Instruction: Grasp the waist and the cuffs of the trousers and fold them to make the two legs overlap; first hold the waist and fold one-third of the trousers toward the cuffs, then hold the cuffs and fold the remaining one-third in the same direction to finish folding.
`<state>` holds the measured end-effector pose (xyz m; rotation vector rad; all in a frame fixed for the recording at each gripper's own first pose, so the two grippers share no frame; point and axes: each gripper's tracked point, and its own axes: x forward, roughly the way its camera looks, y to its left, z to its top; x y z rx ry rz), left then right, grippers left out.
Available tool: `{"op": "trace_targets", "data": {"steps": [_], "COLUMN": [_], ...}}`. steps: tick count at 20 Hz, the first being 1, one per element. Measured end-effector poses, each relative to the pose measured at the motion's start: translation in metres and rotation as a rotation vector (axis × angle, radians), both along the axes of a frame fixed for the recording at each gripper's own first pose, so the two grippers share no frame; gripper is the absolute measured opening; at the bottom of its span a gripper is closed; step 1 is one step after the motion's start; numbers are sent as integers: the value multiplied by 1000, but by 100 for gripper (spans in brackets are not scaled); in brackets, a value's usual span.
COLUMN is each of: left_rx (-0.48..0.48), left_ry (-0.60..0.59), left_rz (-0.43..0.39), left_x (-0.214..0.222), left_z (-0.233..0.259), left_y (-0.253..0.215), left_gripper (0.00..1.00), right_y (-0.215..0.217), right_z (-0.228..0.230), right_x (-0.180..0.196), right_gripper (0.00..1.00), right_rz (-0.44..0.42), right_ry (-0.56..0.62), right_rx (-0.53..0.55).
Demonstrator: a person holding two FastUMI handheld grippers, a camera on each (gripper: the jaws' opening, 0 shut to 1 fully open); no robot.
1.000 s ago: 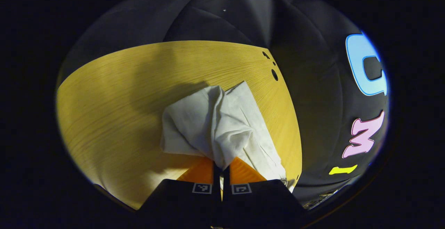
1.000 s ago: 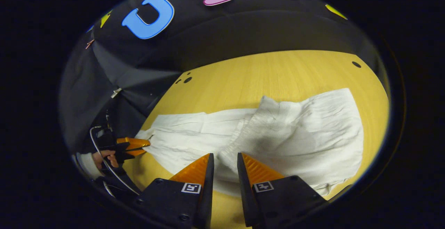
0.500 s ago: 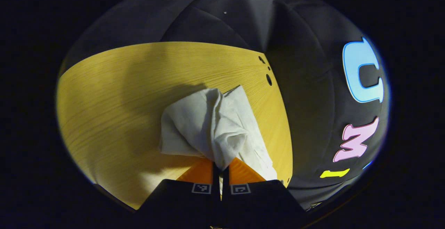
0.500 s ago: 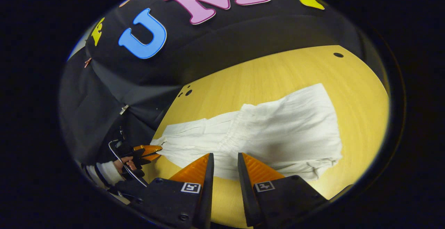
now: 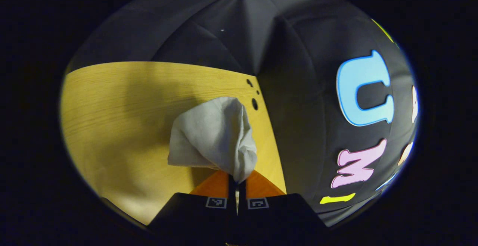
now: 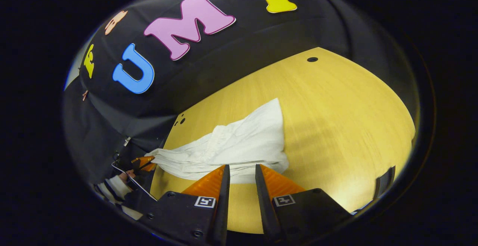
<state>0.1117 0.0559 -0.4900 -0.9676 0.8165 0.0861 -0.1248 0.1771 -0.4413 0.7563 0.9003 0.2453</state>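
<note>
Counter: the yellow wood-grain counter (image 6: 336, 126) carries the whole garment, and a broad bare stretch of it lies on the far side of the cloth in the right gripper view.
Trousers: the white, crinkled cloth trousers (image 6: 239, 145) lie near the counter's edge by the booth wall, with the waist part doubled over the legs, so 1 fold looks done. In the left gripper view a bunched end of them (image 5: 213, 137) hangs lifted off the counter.
Long axis: seen from the right gripper, it runs from the lifted end at lower left to the folded bulk at upper right.
Left tongs: the left tongs (image 5: 237, 180) are pressed together on the lifted end, probably the cuffs; from the right gripper they (image 6: 143, 162) show at the cloth's far-left tip.
Right tongs: the right tongs (image 6: 241, 175) stand apart and hold nothing, poised just beside the near long edge of the cloth.
Deciding relation: the cuffs' end is at the left tongs, well apart from the right tongs, so the left hand is nearer for the last fold.
</note>
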Motion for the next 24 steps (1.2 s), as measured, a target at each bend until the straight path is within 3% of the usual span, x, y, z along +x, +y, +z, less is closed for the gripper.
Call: {"op": "trace_targets", "data": {"steps": [8, 14, 19, 21, 22, 23, 24], "left_rx": [151, 167, 259, 334, 390, 448, 507], "left_ry": [-162, -147, -125, -119, -113, -110, -112], "left_rz": [-309, -523, -740, -848, -902, -954, -1006], "left_x": [-4, -40, -84, -102, -108, -110, -110], "left_z": [47, 17, -34, -58, -69, -76, -81], "left_y": [-148, -262, -323, -338, -341, -344, -344], "left_gripper": [6, 6, 6, 6, 6, 6, 6], "right_y": [-81, -122, -158, -173, -179, -184, -189], "right_z": [-18, -25, -31, -34, -35, -36, -38], "right_x": [1, -5, -16, -21, -22, -23, -24], "right_gripper": [41, 41, 41, 41, 31, 41, 42], "right_rz": [-78, -79, -91, -101, -111, -122, -134], "right_ry": [26, 35, 44, 52, 55, 58, 63], "right_rx": [12, -2, -29, -40, -41, -41, -42]}}
